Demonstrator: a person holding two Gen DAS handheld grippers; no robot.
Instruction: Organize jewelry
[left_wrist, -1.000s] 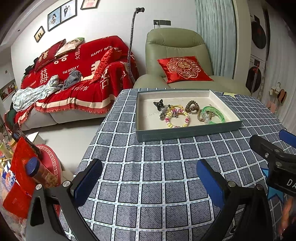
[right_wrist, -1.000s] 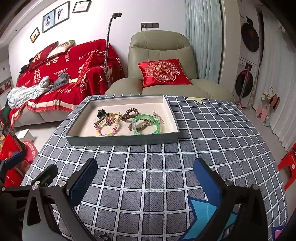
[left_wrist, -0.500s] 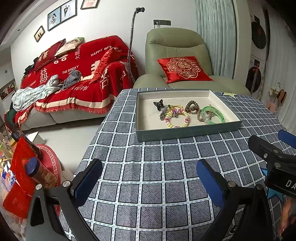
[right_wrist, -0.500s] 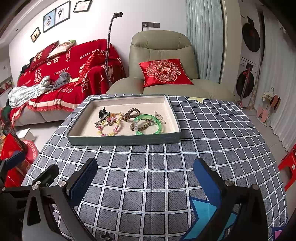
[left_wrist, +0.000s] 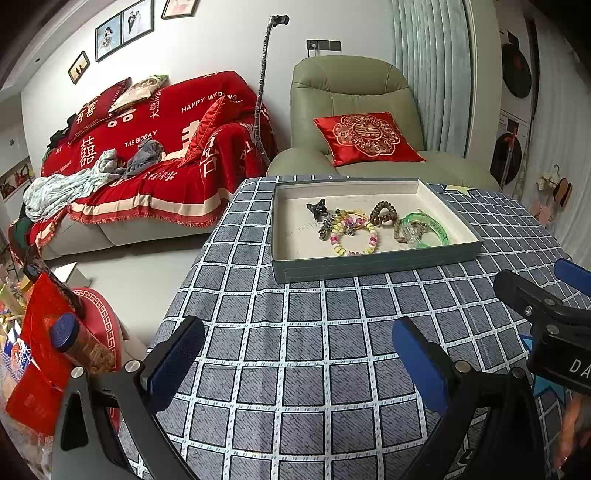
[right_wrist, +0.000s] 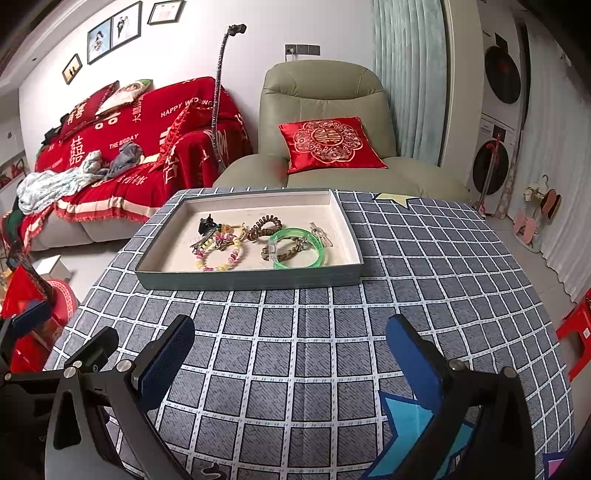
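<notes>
Jewelry tray (right_wrist: 251, 275) lies ahead of each hand-held gripper (right_wrist: 290, 360) (left_wrist: 295, 360) (both spread, empty).

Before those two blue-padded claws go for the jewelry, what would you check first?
1. Left gripper open, holding nothing: ok.
2. Right gripper open, holding nothing: ok.
3. Grey shallow tray flat on the checked tablecloth: ok.
4. Cloth between grippers and tray free of objects: ok.
5. Translucent green bangle lying free: not ok, a brown chain bracelet overlaps it.
6. Pastel beaded bracelet untangled from the pieces beside it: cannot tell.
</notes>
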